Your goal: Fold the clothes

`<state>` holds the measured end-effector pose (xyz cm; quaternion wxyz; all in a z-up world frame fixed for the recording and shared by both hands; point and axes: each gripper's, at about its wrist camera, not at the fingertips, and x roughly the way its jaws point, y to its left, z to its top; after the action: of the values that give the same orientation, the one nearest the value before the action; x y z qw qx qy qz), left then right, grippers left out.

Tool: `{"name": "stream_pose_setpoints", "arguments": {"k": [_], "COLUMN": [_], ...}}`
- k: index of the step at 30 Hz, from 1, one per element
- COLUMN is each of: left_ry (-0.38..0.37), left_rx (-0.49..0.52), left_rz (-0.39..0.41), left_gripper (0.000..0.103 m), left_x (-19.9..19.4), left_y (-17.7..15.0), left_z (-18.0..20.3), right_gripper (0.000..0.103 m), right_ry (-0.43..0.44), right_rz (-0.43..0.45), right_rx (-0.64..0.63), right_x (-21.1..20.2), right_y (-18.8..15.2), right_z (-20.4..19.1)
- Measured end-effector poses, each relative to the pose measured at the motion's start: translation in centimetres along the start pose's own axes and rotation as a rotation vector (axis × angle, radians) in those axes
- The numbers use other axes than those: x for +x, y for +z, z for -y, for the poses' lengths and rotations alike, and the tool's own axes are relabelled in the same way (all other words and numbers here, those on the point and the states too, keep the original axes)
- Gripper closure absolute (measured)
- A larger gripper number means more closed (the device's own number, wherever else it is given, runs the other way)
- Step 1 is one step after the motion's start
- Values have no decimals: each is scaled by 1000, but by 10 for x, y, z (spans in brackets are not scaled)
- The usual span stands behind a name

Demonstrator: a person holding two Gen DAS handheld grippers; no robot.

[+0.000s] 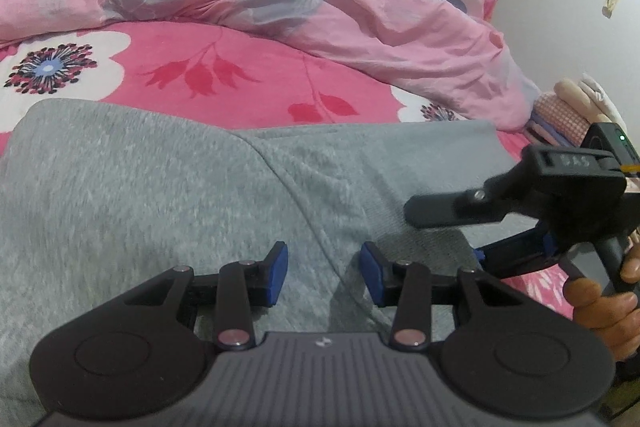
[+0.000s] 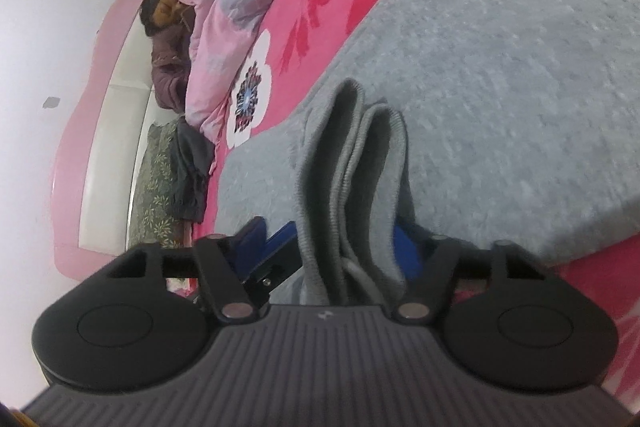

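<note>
Right tongs (image 2: pixel 352 243) are pinched on bunched hem of grey garment (image 1: pixel 140 187); left tongs (image 1: pixel 324 275), spread above it, grip nothing; folding is judged midway.

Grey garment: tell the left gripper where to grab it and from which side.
Grip the diagonal fold ridge of the grey garment right ahead of the open left gripper, coming straight down over it. It is probably the only raised part there; the right gripper already pinches a bunched edge.
</note>
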<state>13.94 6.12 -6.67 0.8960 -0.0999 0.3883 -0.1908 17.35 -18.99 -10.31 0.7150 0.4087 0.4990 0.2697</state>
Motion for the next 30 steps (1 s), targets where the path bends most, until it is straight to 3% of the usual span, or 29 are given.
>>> {"name": "stream_pose_setpoints", "arguments": {"k": [8,15,21,30], "left_ry": [-9,-15,38,90], "left_rx": [-23,-63,-90,-49], "left_rz": [21,117,186,27], "left_gripper": [65,65,64,65], "left_x": [-1,-42,-72,-25], "left_y": [-2,4,12,19], "left_z": [-3,-11,-25,-11], "right_gripper": [81,84,85,85], "right_ry": [-18,16,-40,-225], "right_rz": [27,98,196,280], "right_rx": [-75,-169,-286,-391], "right_x": [11,-13,-68,-136], "right_y": [-4,4,33,85], "right_z": [-11,-32,-48,-27]}}
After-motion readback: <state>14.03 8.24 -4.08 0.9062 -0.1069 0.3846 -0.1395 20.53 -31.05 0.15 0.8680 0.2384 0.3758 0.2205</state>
